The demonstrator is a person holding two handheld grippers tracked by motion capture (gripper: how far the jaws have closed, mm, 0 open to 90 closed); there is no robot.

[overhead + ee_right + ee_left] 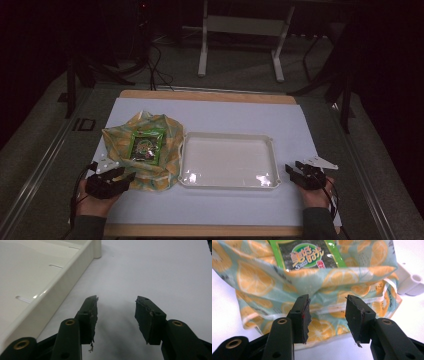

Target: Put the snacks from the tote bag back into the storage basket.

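Note:
A fabric bag (pixel 162 172) printed with orange slices lies crumpled on the white mat, left of a white tray (pixel 227 186). A green snack packet (pixel 146 144) rests on top of the bag. My left gripper (pixel 126 174) hovers at the bag's near left corner, its jaws wide apart. In the left gripper view the bag (pixel 262 282) and packet (pixel 309 255) lie just beyond my left gripper (pixel 327 312), with no cloth pinched between the pads. My right gripper (pixel 293 166) stands open by the tray's near right corner. The right gripper view shows it (pixel 116 312) above bare mat beside the tray wall (pixel 50 295).
The white mat (pixel 220 117) covers a wooden tabletop. The tray is empty, and its corner (pixel 412 282) shows behind the bag. Beyond the table are dark floor, cables and a white stand's legs (pixel 202 60).

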